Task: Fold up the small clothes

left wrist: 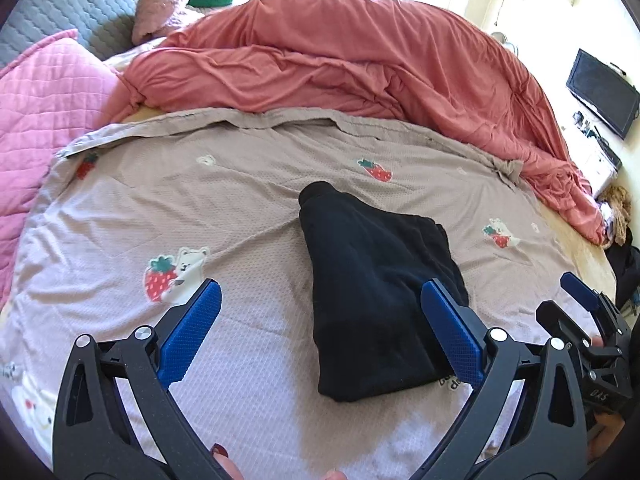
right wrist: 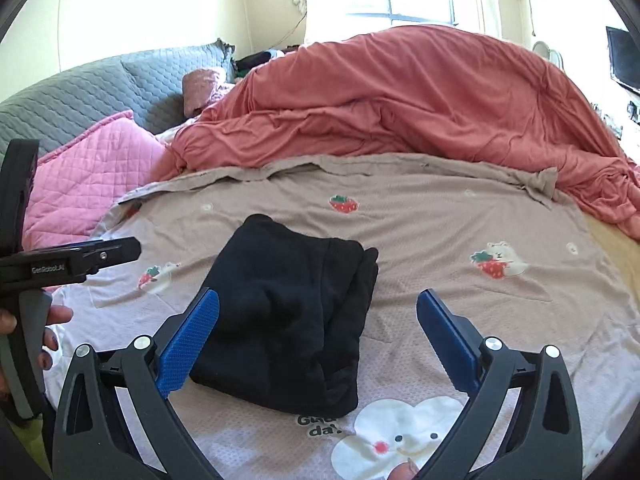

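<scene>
From the left wrist view, the left tool (left wrist: 320,320) hangs over the bed with its blue fingers spread wide, pinching nothing, and the black garment (left wrist: 372,280) lies flat on the strawberry-print sheet (left wrist: 224,200), its near edge between those fingers. It looks already folded into a compact wedge, narrower at the far end. The right tool (left wrist: 580,304) peeks in at the right edge, just beside the cloth's corner. Behind, a rumpled coral duvet (left wrist: 340,56) fills the far side of the bed. Switching to the right wrist view: the right tool, fingers just as wide apart and empty, hovers above the garment's near right side, layered edges showing along its right flank. The left tool's body and a hand (right wrist: 52,332) on its grip sit at the left edge. That fabric looks soft, thick and light, likely to sag and slump open, so I'd take hold at the stacked corners on the near edge, pinching all layers together.
</scene>
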The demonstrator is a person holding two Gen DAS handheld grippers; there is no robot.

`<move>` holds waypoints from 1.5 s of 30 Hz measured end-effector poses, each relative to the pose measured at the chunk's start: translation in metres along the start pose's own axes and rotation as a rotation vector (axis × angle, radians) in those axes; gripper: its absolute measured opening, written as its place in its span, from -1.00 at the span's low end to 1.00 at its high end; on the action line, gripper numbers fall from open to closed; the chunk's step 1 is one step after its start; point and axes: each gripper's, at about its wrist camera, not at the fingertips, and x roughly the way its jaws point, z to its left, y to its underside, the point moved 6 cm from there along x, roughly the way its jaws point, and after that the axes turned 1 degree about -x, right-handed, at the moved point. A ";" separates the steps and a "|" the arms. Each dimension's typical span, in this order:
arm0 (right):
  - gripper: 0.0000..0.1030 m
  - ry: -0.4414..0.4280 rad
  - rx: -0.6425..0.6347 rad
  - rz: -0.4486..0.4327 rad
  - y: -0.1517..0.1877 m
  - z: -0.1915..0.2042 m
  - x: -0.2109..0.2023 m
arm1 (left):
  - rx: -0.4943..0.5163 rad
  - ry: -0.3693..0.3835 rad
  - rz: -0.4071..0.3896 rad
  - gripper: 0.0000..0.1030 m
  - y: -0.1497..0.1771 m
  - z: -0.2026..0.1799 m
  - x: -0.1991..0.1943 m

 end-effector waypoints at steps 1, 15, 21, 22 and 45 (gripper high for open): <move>0.92 -0.002 0.001 -0.003 0.000 0.001 -0.004 | -0.006 0.002 -0.008 0.82 0.001 0.000 -0.005; 0.92 0.027 0.018 0.005 0.024 0.002 -0.038 | 0.022 -0.038 -0.017 0.82 0.046 -0.001 -0.040; 0.92 0.038 0.021 0.013 0.035 0.000 -0.048 | 0.027 -0.053 0.021 0.82 0.069 0.003 -0.043; 0.92 0.038 0.019 0.019 0.037 0.001 -0.048 | 0.031 -0.057 0.023 0.82 0.072 0.003 -0.044; 0.92 0.019 0.010 0.103 0.094 0.021 -0.045 | 0.011 -0.058 0.067 0.82 0.127 0.004 -0.038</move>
